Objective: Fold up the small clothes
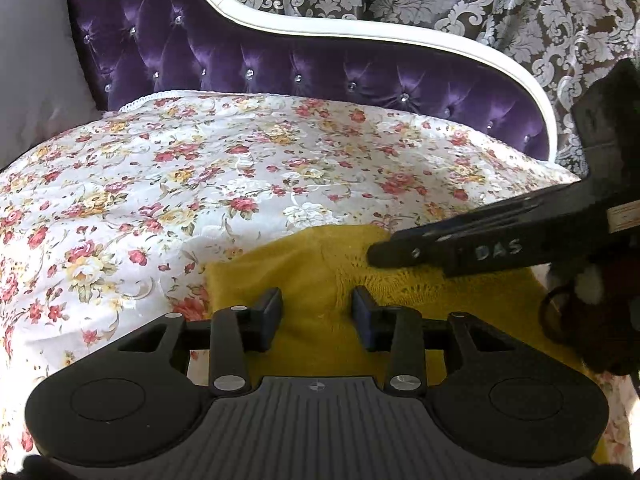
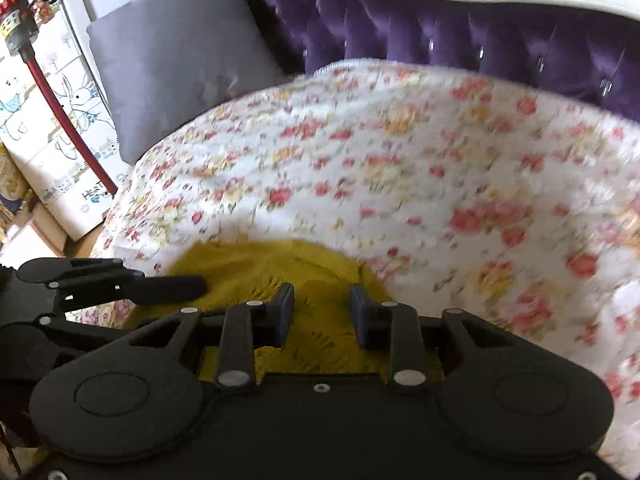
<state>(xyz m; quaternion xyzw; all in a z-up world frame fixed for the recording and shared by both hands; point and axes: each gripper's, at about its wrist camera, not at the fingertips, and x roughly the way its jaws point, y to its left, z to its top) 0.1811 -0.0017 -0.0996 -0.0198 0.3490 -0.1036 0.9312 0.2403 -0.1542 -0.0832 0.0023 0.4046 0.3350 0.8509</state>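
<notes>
My left claw (image 1: 316, 304) stands partly open right over the yellow knit garment (image 1: 320, 256), pads apart with nothing pinched between them, only wool showing in the gap; my right claw (image 2: 320, 300) is parted about as far and likewise grips nothing, hovering over the same garment's near side. Taking that garment as the landmark: it lies closest to me on the flowered bedspread (image 1: 168, 176), folded or bunched into a compact patch (I cannot tell how many layers), and each claw shows in the other's view, reaching in over it from the side. To do this step well, I judge I should lower both claws to one edge, close on the top layer only, and lift evenly so the loose knit does not stretch or drag the bedspread along. The right view is blurred, so I would settle that hand before pinching. Beyond the garment the bedspread runs clear, then comes a grey cushion (image 2: 176, 64) off to its far left, and behind everything the purple tufted headboard (image 1: 224, 60).
</notes>
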